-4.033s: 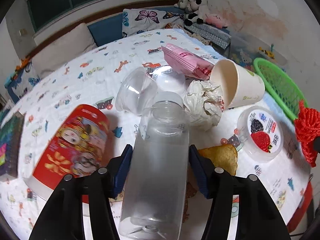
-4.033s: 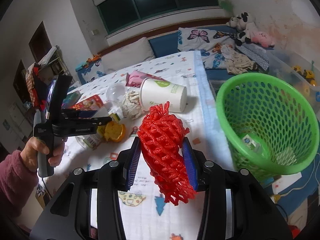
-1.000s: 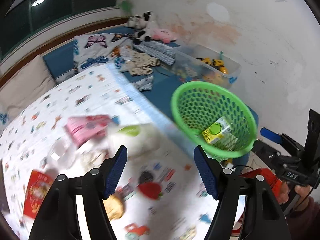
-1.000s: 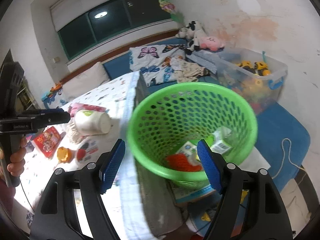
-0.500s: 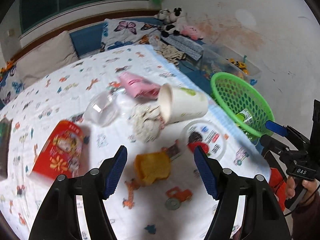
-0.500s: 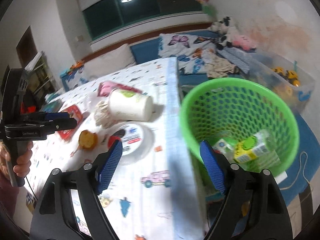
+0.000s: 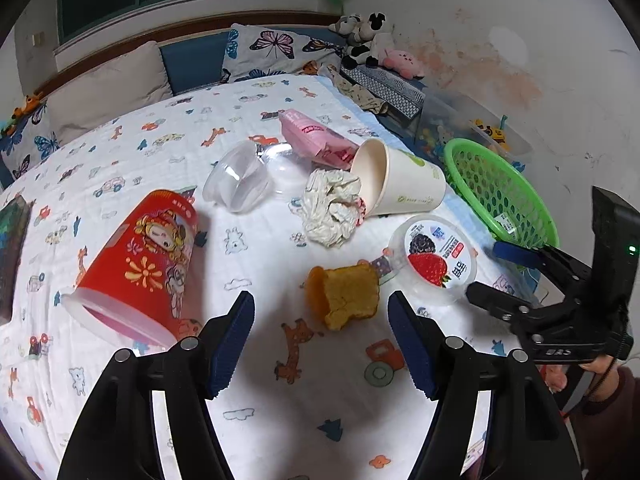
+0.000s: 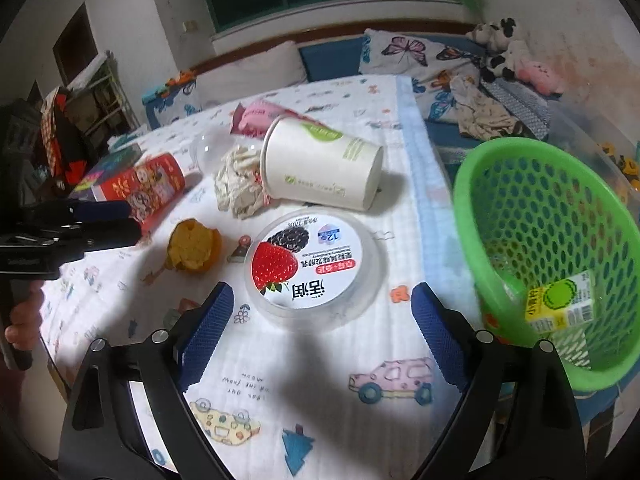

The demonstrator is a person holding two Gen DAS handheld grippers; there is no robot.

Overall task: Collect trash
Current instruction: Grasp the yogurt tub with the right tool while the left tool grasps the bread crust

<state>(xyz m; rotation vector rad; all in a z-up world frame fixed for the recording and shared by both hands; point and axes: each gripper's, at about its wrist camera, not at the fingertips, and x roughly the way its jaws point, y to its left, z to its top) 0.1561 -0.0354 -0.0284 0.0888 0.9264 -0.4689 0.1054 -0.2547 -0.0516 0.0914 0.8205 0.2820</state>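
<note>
My left gripper point(image 7: 321, 342) is open and empty, just short of an orange peel point(image 7: 343, 295) on the printed sheet. My right gripper point(image 8: 322, 338) is open and empty, close in front of a round yogurt tub point(image 8: 310, 264) with a strawberry lid; the tub also shows in the left wrist view point(image 7: 436, 258). A white paper cup point(image 8: 320, 164) lies on its side beside a crumpled tissue point(image 8: 238, 190). A red cup point(image 7: 136, 264), a clear plastic cup point(image 7: 238, 182) and a pink packet point(image 7: 316, 142) lie further off. The green basket point(image 8: 472, 216) holds a yellow carton point(image 8: 560, 306).
The basket stands past the sheet's right edge, below bed level. Pillows point(image 7: 108, 88) and plush toys point(image 7: 368, 40) lie at the far side. A clear toy bin point(image 7: 476, 128) stands by the wall. A dark box point(image 7: 12, 248) sits at the left edge.
Both grippers have let go of their loads, a clear bottle and red foam net, which now lie out of sight. Both have swung from the basket back over the trash on the sheet.
</note>
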